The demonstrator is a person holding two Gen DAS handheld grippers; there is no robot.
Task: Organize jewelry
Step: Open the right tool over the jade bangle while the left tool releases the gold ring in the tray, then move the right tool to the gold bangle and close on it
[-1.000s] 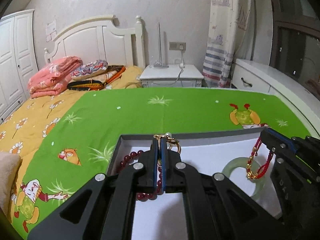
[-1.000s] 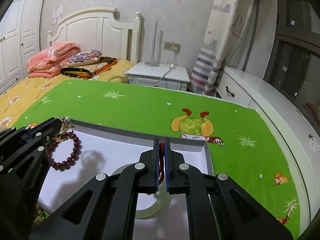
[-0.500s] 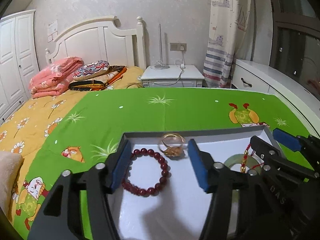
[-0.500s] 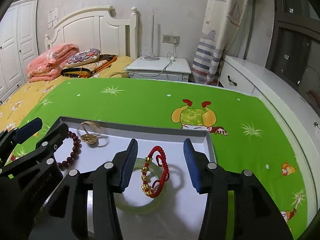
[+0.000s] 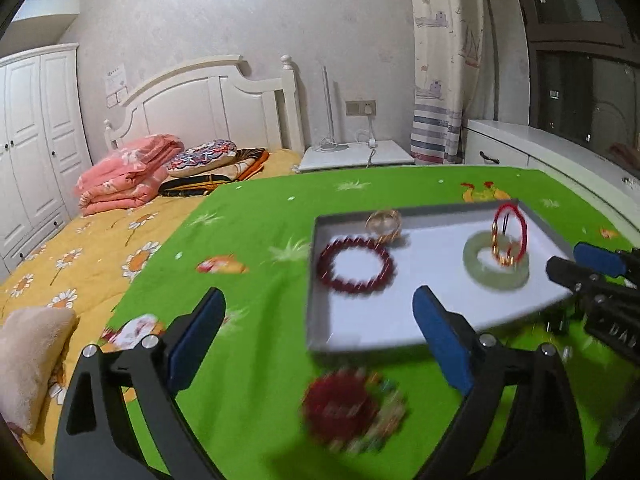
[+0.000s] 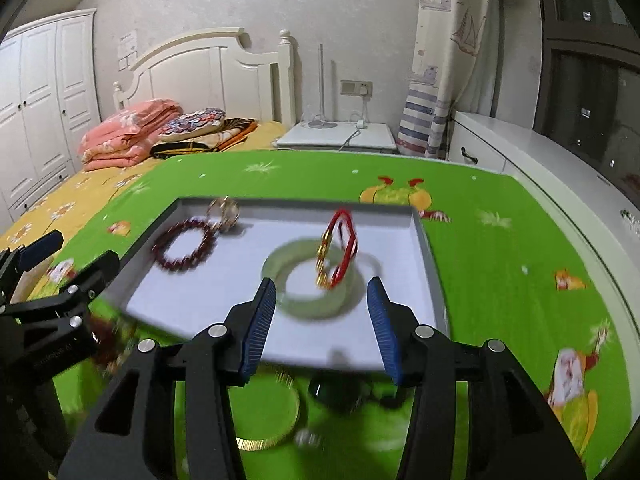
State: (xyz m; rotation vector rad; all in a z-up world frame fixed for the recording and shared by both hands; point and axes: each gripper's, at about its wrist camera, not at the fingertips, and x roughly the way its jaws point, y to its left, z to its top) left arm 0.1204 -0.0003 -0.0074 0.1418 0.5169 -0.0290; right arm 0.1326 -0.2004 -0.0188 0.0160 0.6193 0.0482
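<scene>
Left wrist: left tool (image 5: 316, 336) spread wide, empty; right tool (image 6: 320, 324) likewise, above jade bangle (image 6: 320, 304).

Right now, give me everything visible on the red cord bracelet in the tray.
The red cord bracelet is a thin loop of bright red cord with a short run of gold beads along one side. It stands tilted up on edge rather than flat, resting on and leaning over the pale green jade-like bangle, inside the shallow grey-rimmed tray with a white floor, toward its right half. No fingers touch it; both grippers are open and back from it. Motion blur hides finer detail.
</scene>
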